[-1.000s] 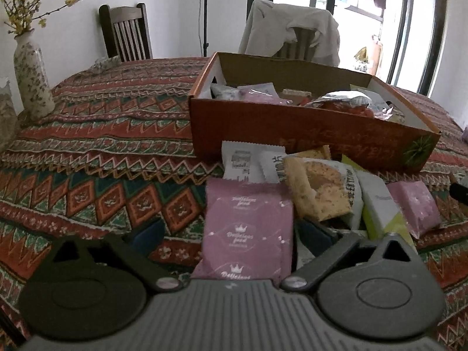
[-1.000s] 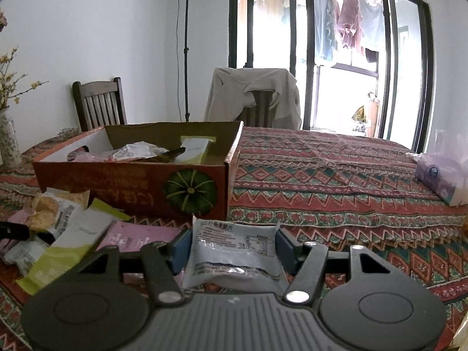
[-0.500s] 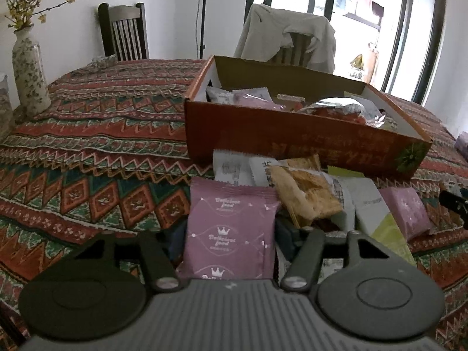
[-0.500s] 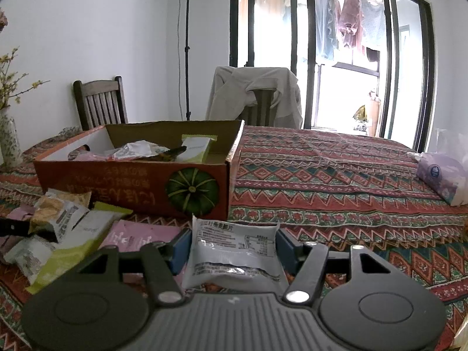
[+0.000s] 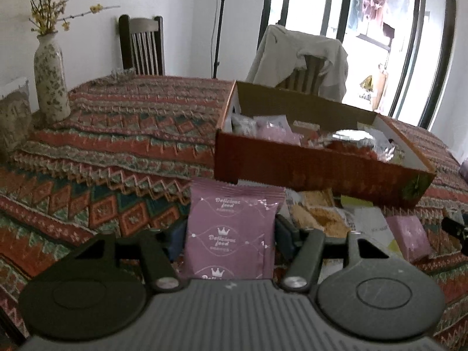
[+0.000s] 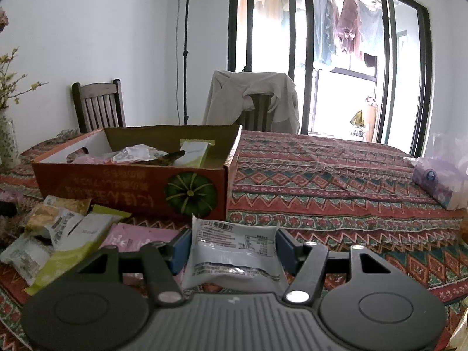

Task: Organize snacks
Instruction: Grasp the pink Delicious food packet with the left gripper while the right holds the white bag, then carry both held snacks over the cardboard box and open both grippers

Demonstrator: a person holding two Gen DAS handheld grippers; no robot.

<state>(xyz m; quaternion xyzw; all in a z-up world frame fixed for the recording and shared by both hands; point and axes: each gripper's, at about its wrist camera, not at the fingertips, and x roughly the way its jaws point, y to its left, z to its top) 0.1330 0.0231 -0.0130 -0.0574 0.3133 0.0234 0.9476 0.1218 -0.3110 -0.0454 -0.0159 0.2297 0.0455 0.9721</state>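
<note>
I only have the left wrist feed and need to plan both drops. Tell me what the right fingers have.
Observer: The right fingers are shut on a white packet, printed side up.
Operator: Report free room in the box.
Observer: Inside the box, bare cardboard shows at the end by the pumpkin picture, next to a green packet that leans there.
Operator: Check past that end.
Observer: A purple tissue pack lies on the cloth far to the right, apart from the box.
</note>
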